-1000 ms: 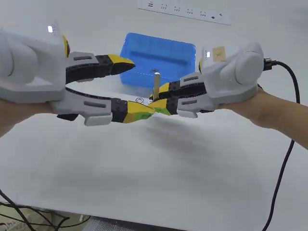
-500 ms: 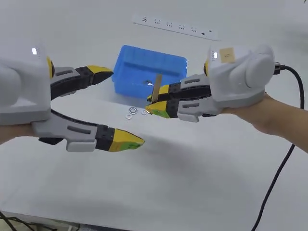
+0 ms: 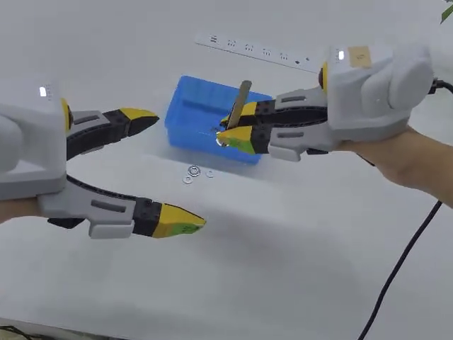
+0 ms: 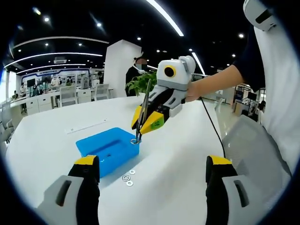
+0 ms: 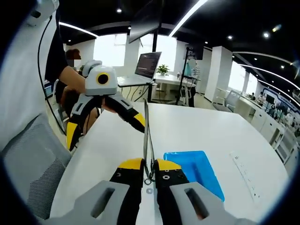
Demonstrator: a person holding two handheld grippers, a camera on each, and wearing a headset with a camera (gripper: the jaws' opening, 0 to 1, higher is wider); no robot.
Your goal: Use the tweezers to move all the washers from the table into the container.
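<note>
My right gripper (image 3: 229,135) is shut on the metal tweezers (image 3: 239,103), which point down over the near part of the blue container (image 3: 202,110). In the left gripper view the tweezers (image 4: 142,108) pinch a small washer (image 4: 136,140) at their tip, just above the container (image 4: 104,149). Three washers (image 3: 193,171) lie loose on the white table in front of the container. My left gripper (image 3: 168,170) hangs open to the left of them, holding nothing. In the right gripper view the tweezers (image 5: 147,133) stand up between the closed jaws.
A white power strip (image 3: 255,51) lies behind the container on the white table (image 3: 283,269). A black cable (image 3: 396,276) trails from the right gripper toward the near right. In the right gripper view a person sits behind the left gripper (image 5: 101,105).
The right gripper has lifted the tweezers from the loose washers up and back over the container. The left gripper has drawn away to the left, its jaws wide apart.
</note>
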